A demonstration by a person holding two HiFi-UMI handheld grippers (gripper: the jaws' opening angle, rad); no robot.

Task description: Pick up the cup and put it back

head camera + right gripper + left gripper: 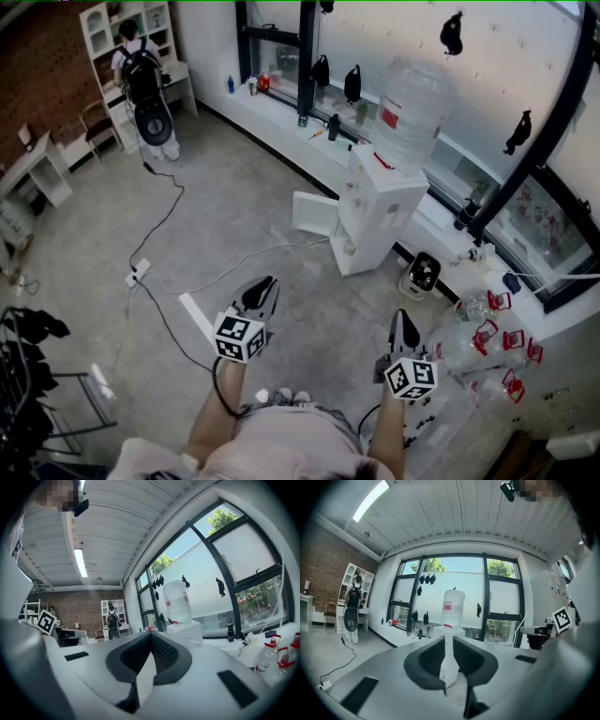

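Though beyond head view, ceiling lamp [370, 501].

grey floor [234, 206] | brick wall [42, 80] | blk-frame windows [500, 599] | wht shelf [92, 28] | ceil. light [370, 501]

Grey concrete floor [262, 197], in the head view.
- White water dispenser [380, 216], upright against the low window ledge [281, 111], lower door swung open.
- White power strip [139, 272], with a black cable [167, 208] running from it toward the far shelf unit [103, 28].
- Flat white strip [196, 317], lying loose.
- Small black-and-white fan [424, 274], just beside the dispenser.
- Clear bottles with red handles [483, 330], clustered at right.
- White desk [42, 169] and black rack [42, 394], at left.

On the ledge: blue bottle [231, 84], dark bottle [334, 127].
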